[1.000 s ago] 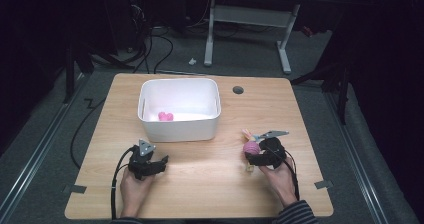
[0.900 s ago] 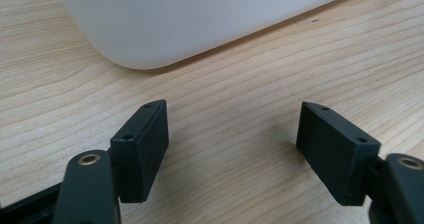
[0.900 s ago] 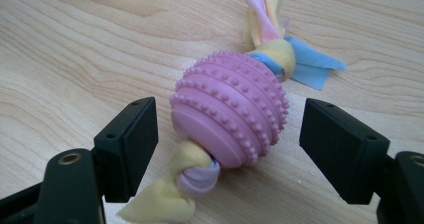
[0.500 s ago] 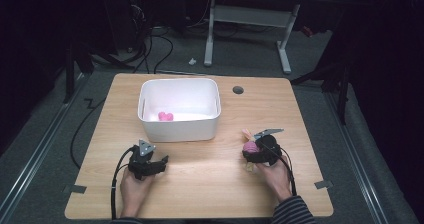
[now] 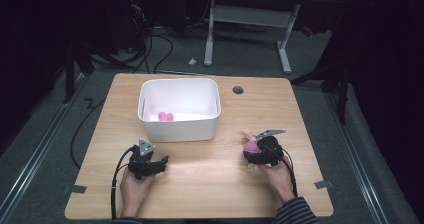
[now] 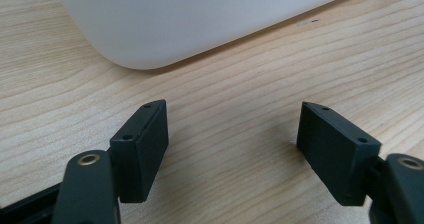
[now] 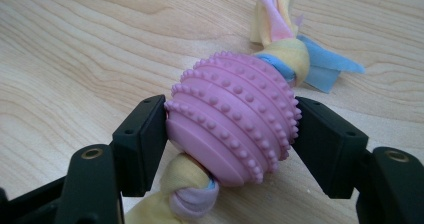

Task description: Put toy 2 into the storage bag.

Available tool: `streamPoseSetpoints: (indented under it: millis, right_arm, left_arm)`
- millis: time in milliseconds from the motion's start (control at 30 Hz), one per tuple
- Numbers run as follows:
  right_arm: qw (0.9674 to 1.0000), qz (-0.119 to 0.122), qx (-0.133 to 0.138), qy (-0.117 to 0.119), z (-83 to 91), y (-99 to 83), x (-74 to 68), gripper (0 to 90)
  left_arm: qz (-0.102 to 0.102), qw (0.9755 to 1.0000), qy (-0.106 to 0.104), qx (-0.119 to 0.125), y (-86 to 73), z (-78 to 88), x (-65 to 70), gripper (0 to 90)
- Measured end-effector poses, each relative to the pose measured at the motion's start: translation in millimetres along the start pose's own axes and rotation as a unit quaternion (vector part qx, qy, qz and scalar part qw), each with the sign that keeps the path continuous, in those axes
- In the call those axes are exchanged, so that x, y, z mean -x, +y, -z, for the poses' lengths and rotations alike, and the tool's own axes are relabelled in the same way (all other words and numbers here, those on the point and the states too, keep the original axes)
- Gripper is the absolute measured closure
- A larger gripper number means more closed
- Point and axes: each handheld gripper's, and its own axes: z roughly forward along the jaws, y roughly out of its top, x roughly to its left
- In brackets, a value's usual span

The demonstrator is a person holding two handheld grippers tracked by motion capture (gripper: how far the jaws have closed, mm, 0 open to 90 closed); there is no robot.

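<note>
Two tongs in play: my right tongs [image 7: 230, 134] have just been closing and now press both sides of the pink knobbly ball [image 7: 232, 126] on its rag rope [image 7: 280, 21], right of the white bin [image 5: 180, 109]. Left tongs [image 6: 232, 144] gape empty near the bin. The ball's rounded sides could squirt out when lifted.

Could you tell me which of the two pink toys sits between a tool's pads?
The studded pink ball on the table, clamped by the right tool; the other pink toy lies in the white bin.
</note>
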Motion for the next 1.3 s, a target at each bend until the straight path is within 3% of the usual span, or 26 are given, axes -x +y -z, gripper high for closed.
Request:
streamPoseSetpoints:
  millis: [633, 1300]
  right_arm:
    - [0.9989, 0.026, 0.031, 0.025, 33.0, 13.3, 7.2, 32.4]
    - [0.9945, 0.061, 0.073, 0.045, 73.5, 53.7, 11.7, 32.6]
  left_arm:
    - [0.0, 1.0, 0.0, 0.0, 0.0, 0.0, 0.0, 28.9]
    - [-0.002, 1.0, 0.001, 0.0, 0.0, -0.2, 0.5, 28.9]
